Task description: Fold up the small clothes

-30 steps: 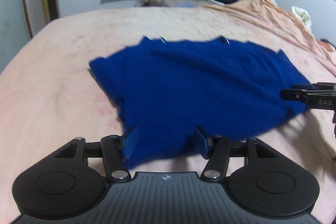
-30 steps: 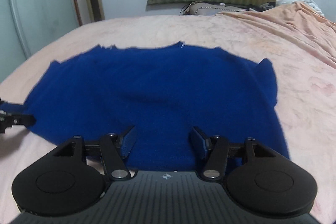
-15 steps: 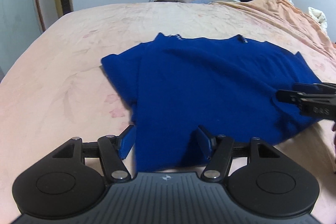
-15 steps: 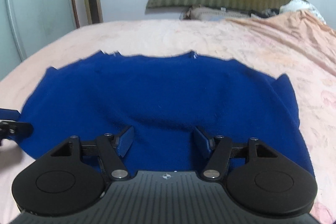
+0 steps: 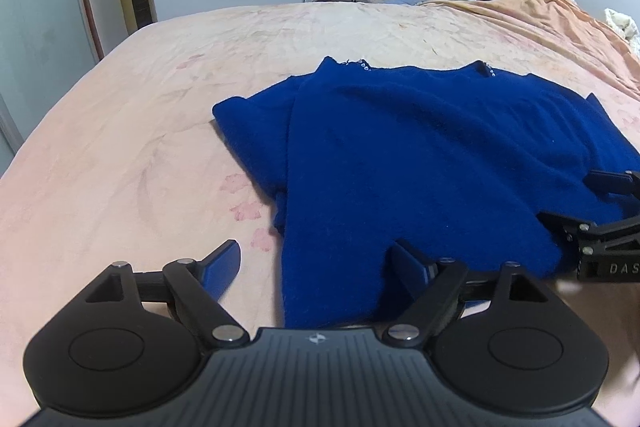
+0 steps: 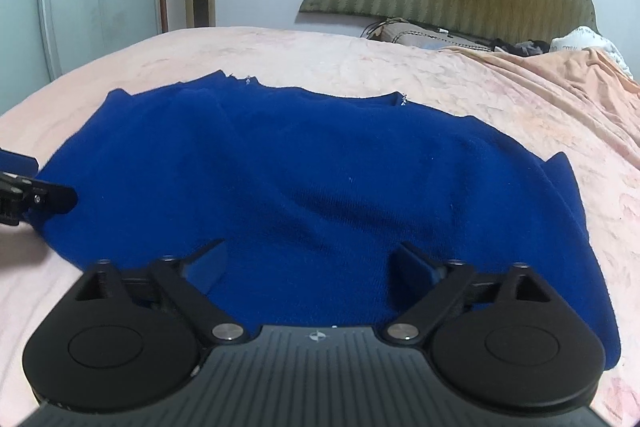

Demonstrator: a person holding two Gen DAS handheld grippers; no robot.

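Sweater lies flat on the bed, near hem toward both claws, neckline at the far side. Left claw is opening, pads apart; the hem's left corner sits between its 2 fingers, unpinched, apparently just let go so the cloth settles flat. Right claw is opening wider over the hem's right part, cloth between its fingers, likewise unpinched. A sleeve pokes out beyond each side.
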